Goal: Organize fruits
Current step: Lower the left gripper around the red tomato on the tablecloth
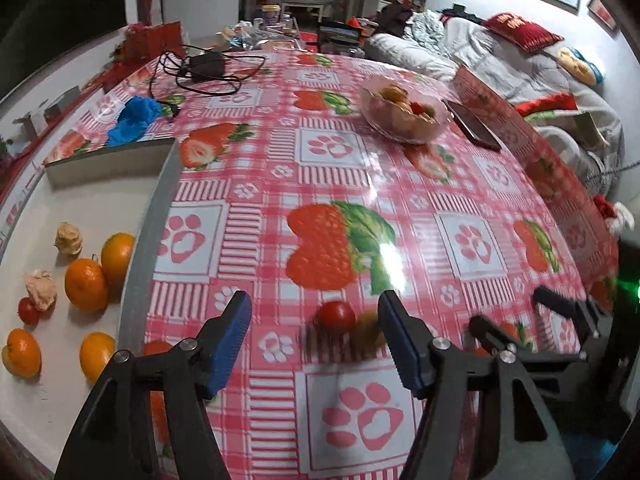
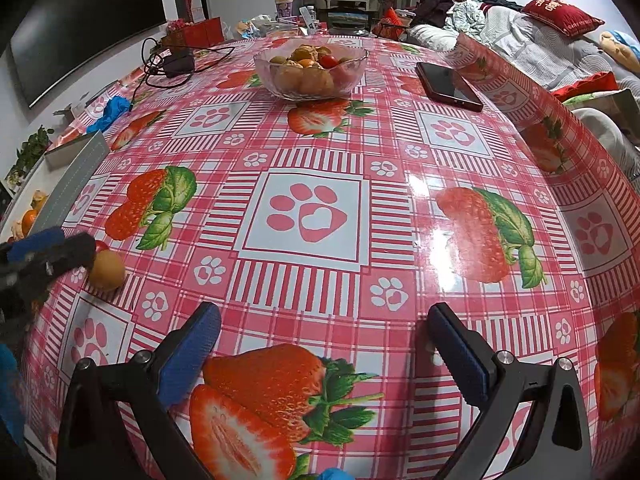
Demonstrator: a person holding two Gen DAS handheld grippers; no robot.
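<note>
My left gripper (image 1: 316, 332) hangs open just above the strawberry tablecloth. Between its blue pads lie a red cherry tomato (image 1: 336, 317) and a yellow-brown round fruit (image 1: 367, 334), the latter close to the right pad; neither is pressed. A grey-walled tray (image 1: 148, 232) on the left holds several oranges (image 1: 86, 284), two husked ground cherries (image 1: 69, 238) and a small tomato (image 1: 28, 311). My right gripper (image 2: 326, 332) stands open over bare cloth with nothing between its fingers. In the right wrist view, the left gripper (image 2: 56, 246) shows at the left edge beside the yellow-brown fruit (image 2: 107, 270).
A glass bowl (image 2: 360, 60) with mixed fruit stands toward the far side of the table, a dark phone (image 2: 448, 82) to its right. A black adapter with cables (image 1: 206, 65) and a blue glove (image 1: 134, 118) lie at the far left. A sofa runs along the right edge.
</note>
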